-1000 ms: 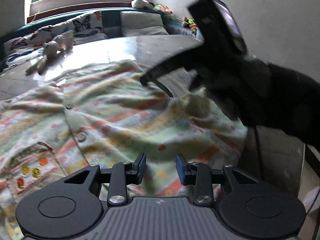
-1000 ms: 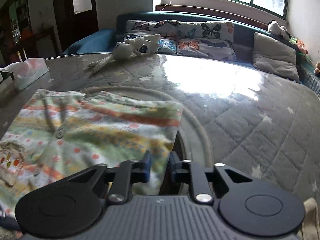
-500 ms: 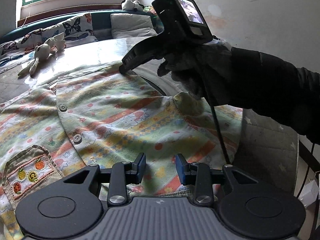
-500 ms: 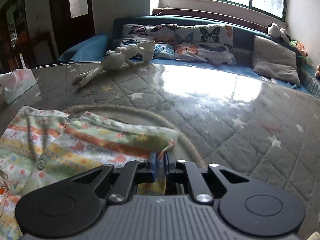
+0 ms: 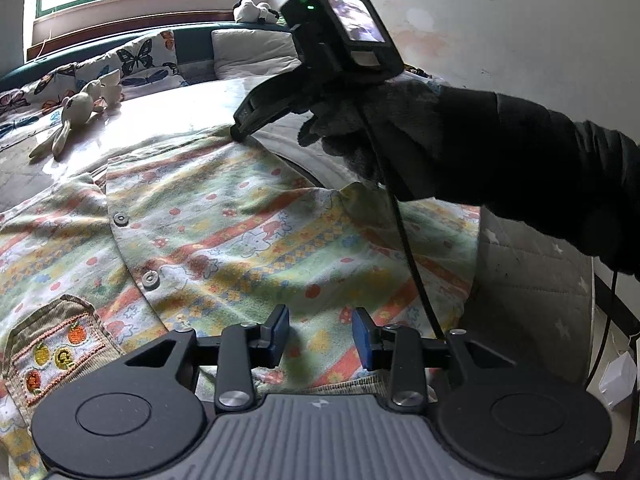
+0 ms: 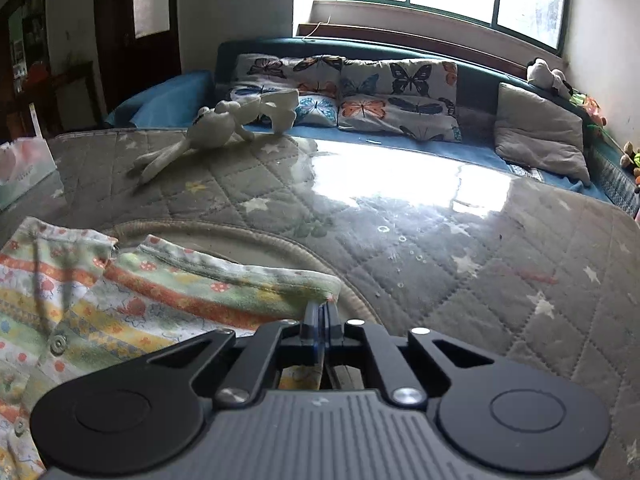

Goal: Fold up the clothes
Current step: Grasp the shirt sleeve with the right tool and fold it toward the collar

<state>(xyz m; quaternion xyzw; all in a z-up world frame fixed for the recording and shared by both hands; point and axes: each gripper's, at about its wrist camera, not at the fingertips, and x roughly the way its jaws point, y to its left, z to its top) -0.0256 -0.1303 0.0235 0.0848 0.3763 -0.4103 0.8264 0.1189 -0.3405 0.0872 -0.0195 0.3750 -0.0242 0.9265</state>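
Note:
A child's striped, patterned shirt (image 5: 224, 232) with buttons and a corduroy pocket (image 5: 56, 352) lies spread on a quilted grey mattress (image 6: 460, 256). My left gripper (image 5: 321, 334) is open, hovering just over the shirt's near hem. My right gripper (image 6: 320, 312) is shut on the shirt's far corner (image 6: 320, 286). It also shows in the left wrist view (image 5: 240, 130), held by a black-gloved hand (image 5: 380, 128), tip on the shirt's far edge. The shirt also shows in the right wrist view (image 6: 120, 292).
A white plush rabbit (image 6: 216, 128) lies on the far side of the mattress. Butterfly cushions (image 6: 360, 92) and a grey pillow (image 6: 536, 136) line a teal sofa behind. A tissue box (image 6: 24, 168) stands at the left. A wall (image 5: 520, 20) is close on the right.
My right gripper closed on the shirt's far corner and moved in low over it. My left gripper stayed open near the hem, barely shifting.

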